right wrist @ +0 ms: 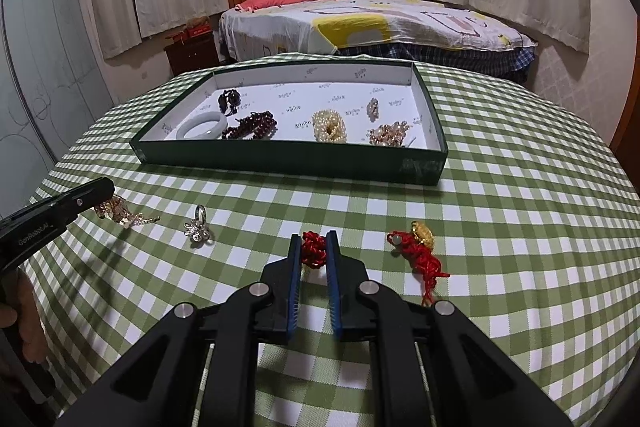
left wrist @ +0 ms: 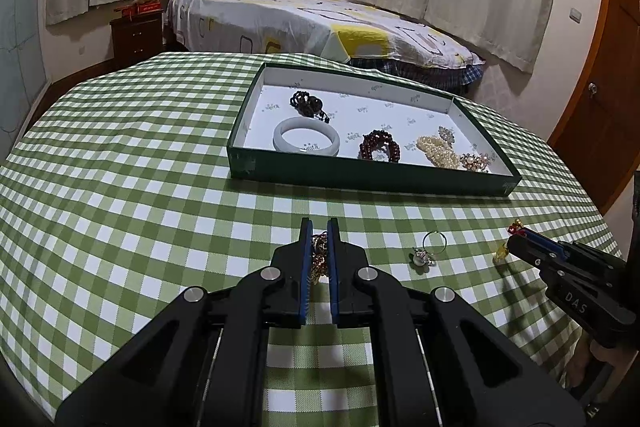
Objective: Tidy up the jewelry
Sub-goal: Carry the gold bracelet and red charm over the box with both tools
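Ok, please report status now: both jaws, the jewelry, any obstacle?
Left gripper shut on gold chain piece. Right gripper shut on red knotted cord. Silver ring loose on cloth. Path to green tray clear.

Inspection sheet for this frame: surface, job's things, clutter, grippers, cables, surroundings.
Surface: green checked tablecloth, flat.
Job's things: green tray holds white bangle, dark bead bracelets, pearl bracelet, brooches. Ring and red cord with gold charm lie loose on the cloth.
Clutter: nothing seen.
Grippers: left gripper shut on gold chain piece; right gripper shut on red knot.
Cables: nothing seen.
Surroundings: bed, curtains, nightstand, wooden door.
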`<action>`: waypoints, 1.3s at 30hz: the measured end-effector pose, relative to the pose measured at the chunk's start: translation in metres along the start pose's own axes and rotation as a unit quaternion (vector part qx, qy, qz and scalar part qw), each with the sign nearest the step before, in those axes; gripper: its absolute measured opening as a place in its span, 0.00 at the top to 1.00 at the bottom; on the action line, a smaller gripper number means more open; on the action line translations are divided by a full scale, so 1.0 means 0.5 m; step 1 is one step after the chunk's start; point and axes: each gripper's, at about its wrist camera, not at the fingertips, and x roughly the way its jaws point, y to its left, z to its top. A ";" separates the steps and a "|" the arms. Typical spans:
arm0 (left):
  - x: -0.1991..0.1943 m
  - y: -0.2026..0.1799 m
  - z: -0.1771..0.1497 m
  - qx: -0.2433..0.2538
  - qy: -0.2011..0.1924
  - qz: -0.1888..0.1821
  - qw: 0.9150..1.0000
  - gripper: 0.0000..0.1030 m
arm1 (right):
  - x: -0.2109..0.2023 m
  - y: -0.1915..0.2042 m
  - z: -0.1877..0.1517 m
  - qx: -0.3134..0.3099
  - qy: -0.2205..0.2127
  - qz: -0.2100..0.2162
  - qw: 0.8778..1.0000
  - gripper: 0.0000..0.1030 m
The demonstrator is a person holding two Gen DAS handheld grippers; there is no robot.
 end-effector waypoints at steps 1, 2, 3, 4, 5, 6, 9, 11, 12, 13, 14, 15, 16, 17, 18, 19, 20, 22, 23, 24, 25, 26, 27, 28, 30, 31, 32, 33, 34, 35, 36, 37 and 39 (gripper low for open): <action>-0.003 0.000 0.002 0.001 -0.002 0.000 1.000 0.92 | -0.001 0.001 0.001 0.000 -0.001 0.000 1.000 0.88; -0.006 0.000 0.004 0.001 -0.003 -0.001 1.000 0.92 | -0.003 0.000 0.001 0.000 -0.002 0.001 1.000 0.88; -0.007 -0.002 0.005 0.002 -0.004 -0.001 1.000 0.93 | -0.004 0.001 0.002 0.000 -0.003 0.001 1.000 0.88; -0.011 -0.003 0.007 0.002 -0.006 -0.001 1.000 0.93 | -0.005 0.001 0.003 0.000 -0.004 0.001 1.000 0.88; -0.012 -0.005 0.009 0.003 -0.007 -0.002 1.000 0.93 | -0.007 0.001 0.004 0.000 -0.006 0.001 1.000 0.88; -0.014 -0.005 0.010 0.004 -0.009 -0.002 1.000 0.93 | -0.008 0.000 0.004 0.000 -0.007 0.001 1.000 0.88; -0.023 -0.010 0.017 0.006 -0.016 -0.003 1.000 0.93 | -0.013 0.000 0.007 0.000 -0.011 0.001 1.000 0.88; -0.027 -0.011 0.021 0.007 -0.019 -0.004 1.000 0.93 | -0.017 0.000 0.009 0.001 -0.014 0.002 1.000 0.88; -0.030 -0.012 0.024 0.007 -0.021 -0.004 1.000 0.93 | -0.018 0.000 0.010 0.001 -0.015 0.002 1.000 0.88; -0.031 -0.012 0.025 0.007 -0.022 -0.005 1.000 0.93 | -0.019 0.000 0.012 0.001 -0.016 0.002 1.000 0.88; -0.033 -0.012 0.026 0.007 -0.023 -0.005 1.000 0.93 | -0.021 0.000 0.012 0.001 -0.017 0.002 1.000 0.88; -0.034 -0.013 0.028 0.007 -0.024 -0.005 1.000 0.93 | -0.024 0.000 0.014 0.001 -0.019 0.003 1.000 0.88; -0.035 -0.014 0.030 0.007 -0.025 -0.005 1.000 0.93 | -0.025 0.000 0.015 0.001 -0.020 0.003 1.000 0.88; -0.036 -0.014 0.030 0.007 -0.026 -0.006 1.000 0.93 | -0.028 0.000 0.017 0.001 -0.022 0.003 1.000 0.88; -0.036 -0.014 0.031 0.007 -0.027 -0.006 1.000 0.93 | -0.030 0.001 0.018 0.001 -0.023 0.004 1.000 0.88; -0.038 -0.016 0.033 0.008 -0.028 -0.007 1.000 0.93 | -0.031 0.001 0.019 0.001 -0.023 0.004 1.000 0.88; -0.040 -0.017 0.034 0.009 -0.029 -0.008 1.000 0.93 | -0.034 0.001 0.021 0.001 -0.025 0.005 1.000 0.88; -0.045 -0.018 0.037 0.010 -0.032 -0.009 0.999 0.93 | -0.039 0.001 0.025 0.001 -0.029 0.005 1.000 0.88; -0.047 -0.020 0.039 0.011 -0.033 -0.010 0.999 0.93 | -0.041 0.001 0.026 0.001 -0.030 0.006 1.000 0.88; -0.049 -0.021 0.041 0.011 -0.035 -0.010 0.999 0.93 | -0.043 0.002 0.028 0.001 -0.031 0.006 0.999 0.88; -0.051 -0.022 0.043 0.011 -0.036 -0.011 0.999 0.93 | -0.045 0.002 0.030 0.001 -0.033 0.007 0.999 0.88; -0.054 -0.023 0.046 0.011 -0.038 -0.012 0.999 0.93 | -0.047 0.002 0.032 0.001 -0.034 0.007 0.999 0.88; -0.057 -0.025 0.049 0.011 -0.040 -0.013 0.999 0.93 | -0.049 0.002 0.033 0.001 -0.035 0.008 0.999 0.88; -0.059 -0.026 0.051 0.012 -0.042 -0.014 0.999 0.93 | -0.050 0.003 0.035 0.001 -0.037 0.008 0.999 0.88; -0.064 -0.029 0.057 0.013 -0.046 -0.015 0.999 0.93 | -0.054 0.003 0.040 0.001 -0.040 0.010 0.999 0.88; -0.067 -0.031 0.060 0.013 -0.048 -0.017 0.999 0.93 | -0.056 0.003 0.041 0.001 -0.041 0.010 0.999 0.88; -0.070 -0.033 0.064 0.014 -0.051 -0.018 0.998 0.93 | -0.058 0.004 0.043 0.002 -0.042 0.011 0.999 0.88; -0.073 -0.035 0.068 0.016 -0.053 -0.019 0.998 0.93 | -0.061 0.004 0.046 0.001 -0.045 0.011 0.999 0.88; -0.076 -0.039 0.073 0.017 -0.057 -0.021 0.998 0.93 | -0.063 0.004 0.049 0.001 -0.047 0.011 0.999 0.88; -0.078 -0.041 0.075 0.018 -0.059 -0.023 0.998 0.93 | -0.065 0.004 0.054 0.001 -0.050 0.012 0.999 0.88; -0.080 -0.044 0.079 0.018 -0.062 -0.025 0.998 0.93 | -0.067 0.003 0.057 0.001 -0.052 0.012 0.999 0.88; -0.081 -0.046 0.083 0.018 -0.063 -0.028 0.997 0.93 | -0.069 0.003 0.062 0.001 -0.054 0.012 0.998 0.88; -0.082 -0.049 0.090 0.019 -0.067 -0.030 0.997 0.93 | -0.074 0.002 0.071 0.001 -0.061 0.011 0.998 0.88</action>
